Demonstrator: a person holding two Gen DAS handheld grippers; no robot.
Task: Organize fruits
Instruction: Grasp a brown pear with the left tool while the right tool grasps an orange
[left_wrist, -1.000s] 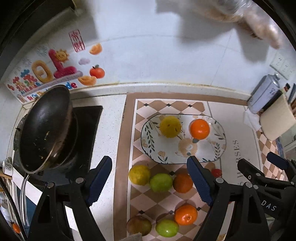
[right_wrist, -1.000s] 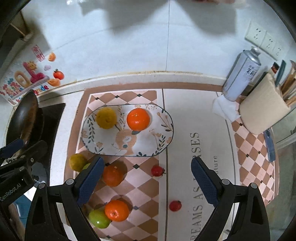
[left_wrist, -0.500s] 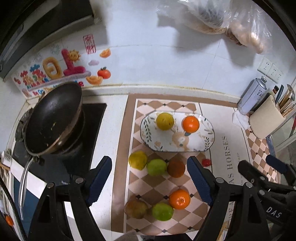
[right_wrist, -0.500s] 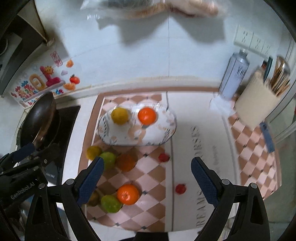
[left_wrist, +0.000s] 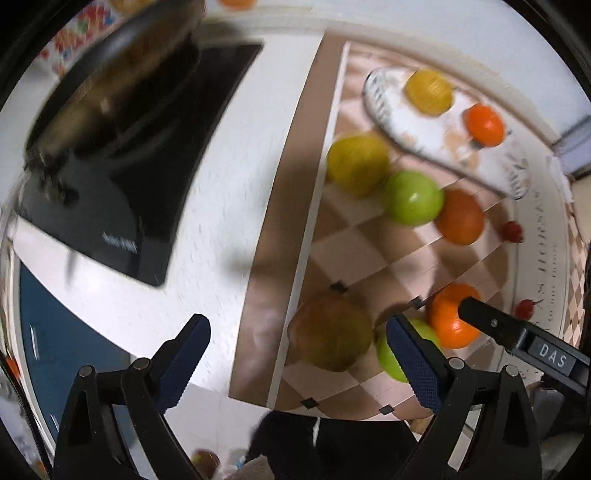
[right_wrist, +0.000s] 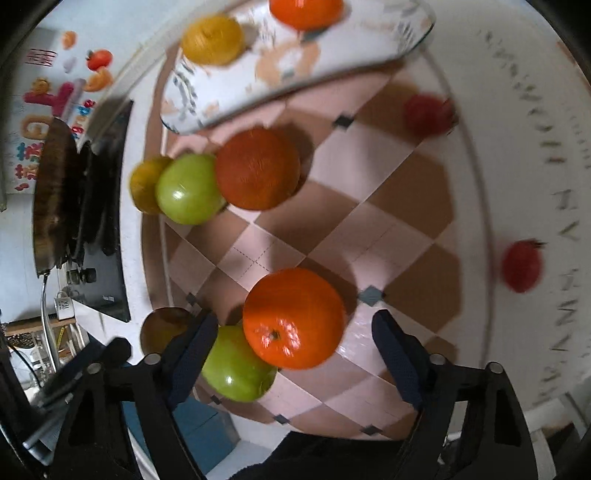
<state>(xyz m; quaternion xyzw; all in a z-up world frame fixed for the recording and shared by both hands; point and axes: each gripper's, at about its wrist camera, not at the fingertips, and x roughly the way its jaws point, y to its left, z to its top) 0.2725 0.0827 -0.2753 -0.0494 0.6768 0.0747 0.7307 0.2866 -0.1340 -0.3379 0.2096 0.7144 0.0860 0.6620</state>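
Observation:
Loose fruit lies on a checked mat (right_wrist: 388, 214). My left gripper (left_wrist: 299, 362) points straight down, its jaws opening, with a brown fruit (left_wrist: 330, 332) between them; the pads do not touch it. My right gripper (right_wrist: 295, 354) has its jaws closing around a bright orange (right_wrist: 293, 317), with gaps still on both sides. A green apple (right_wrist: 236, 365) lies against that orange. Farther back sit a yellow fruit (left_wrist: 356, 164), a second green apple (left_wrist: 412, 197) and a dark orange (left_wrist: 461, 216). The patterned plate (left_wrist: 413, 125) holds a yellow fruit (left_wrist: 428, 92) and an orange (left_wrist: 484, 123).
Two small red fruits (right_wrist: 428, 112) (right_wrist: 522, 264) lie on the mat's right side. A frying pan (left_wrist: 122, 85) sits on a black hob (left_wrist: 155, 192) to the left. The counter's front edge runs just below the near fruit, with dark clothing beyond it.
Both grippers have dropped close to the mat and the fruit looks much larger. The left now straddles the brown fruit, the right the bright orange. The right jaws have narrowed.

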